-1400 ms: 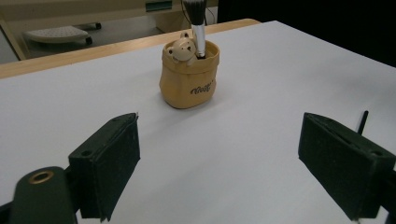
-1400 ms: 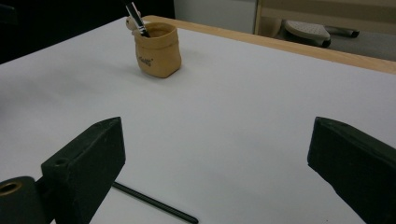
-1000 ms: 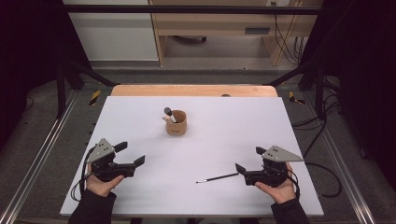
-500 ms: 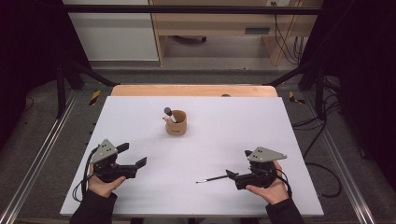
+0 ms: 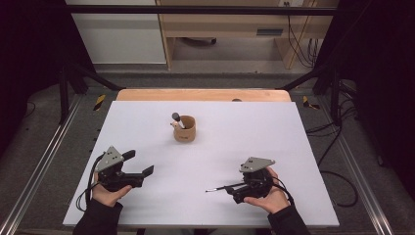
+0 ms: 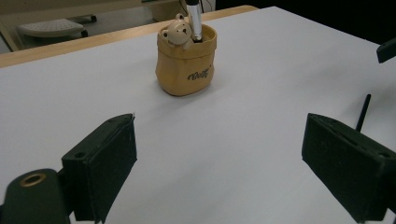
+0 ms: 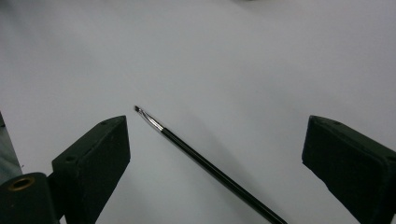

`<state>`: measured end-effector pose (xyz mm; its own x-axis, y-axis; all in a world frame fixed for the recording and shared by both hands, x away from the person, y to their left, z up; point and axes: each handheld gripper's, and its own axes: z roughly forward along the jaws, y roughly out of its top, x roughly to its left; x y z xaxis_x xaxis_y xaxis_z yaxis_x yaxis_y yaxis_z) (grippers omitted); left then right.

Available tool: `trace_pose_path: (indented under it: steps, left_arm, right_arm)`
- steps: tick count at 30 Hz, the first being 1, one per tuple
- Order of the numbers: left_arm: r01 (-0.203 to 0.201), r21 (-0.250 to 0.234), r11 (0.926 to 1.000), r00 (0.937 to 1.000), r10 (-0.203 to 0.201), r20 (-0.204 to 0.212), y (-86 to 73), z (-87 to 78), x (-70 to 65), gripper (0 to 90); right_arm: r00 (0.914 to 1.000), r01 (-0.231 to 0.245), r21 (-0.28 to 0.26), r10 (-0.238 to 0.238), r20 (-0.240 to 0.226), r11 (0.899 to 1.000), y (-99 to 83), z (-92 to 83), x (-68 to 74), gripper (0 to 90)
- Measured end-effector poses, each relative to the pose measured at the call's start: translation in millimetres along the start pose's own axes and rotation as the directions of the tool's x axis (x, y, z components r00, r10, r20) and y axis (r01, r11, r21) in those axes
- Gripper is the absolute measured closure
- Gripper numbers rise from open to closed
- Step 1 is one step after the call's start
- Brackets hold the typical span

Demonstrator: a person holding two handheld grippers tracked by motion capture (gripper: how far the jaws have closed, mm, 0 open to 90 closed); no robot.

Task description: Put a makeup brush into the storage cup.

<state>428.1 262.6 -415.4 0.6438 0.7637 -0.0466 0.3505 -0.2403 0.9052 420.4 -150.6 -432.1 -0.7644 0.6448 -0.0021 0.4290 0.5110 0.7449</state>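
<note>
Brush (image 7: 205, 167) lies flat on the white surface (image 5: 293, 147), between the right tool's (image 5: 243, 188) wide-spread jaws, its long axis running out toward the tip; probably untouched. Left tool (image 5: 139, 164), also wide, sits well apart.

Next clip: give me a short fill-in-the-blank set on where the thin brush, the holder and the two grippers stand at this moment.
1. The thin black brush lies flat on the white table between the jaws of the ____ gripper.
2. The jaws of the left gripper stand ____, with nothing between them.
3. The tan holder has a small ____ figure at its rim.
4. The holder stands ____ on the table.

Missing words: right; open; bear; upright
</note>
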Motion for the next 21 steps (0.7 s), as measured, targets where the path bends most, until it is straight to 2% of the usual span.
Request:
trace_pose_path:
  steps: [11,21]
  left_arm:
    - [0.0,-0.001,1.0,1.0,0.0,-0.004,-0.1,-0.7,0.0,9.7]
    - [0.002,-0.004,1.0,1.0,-0.002,-0.004,-0.1,-1.2,0.5,9.8]
  right_arm:
    - [0.999,0.035,0.075,-0.033,-0.029,0.997,-3.9,23.4,6.6,11.3]
    - [0.9972,0.074,0.125,-0.072,-0.023,0.989,-8.2,39.0,13.2,23.3]
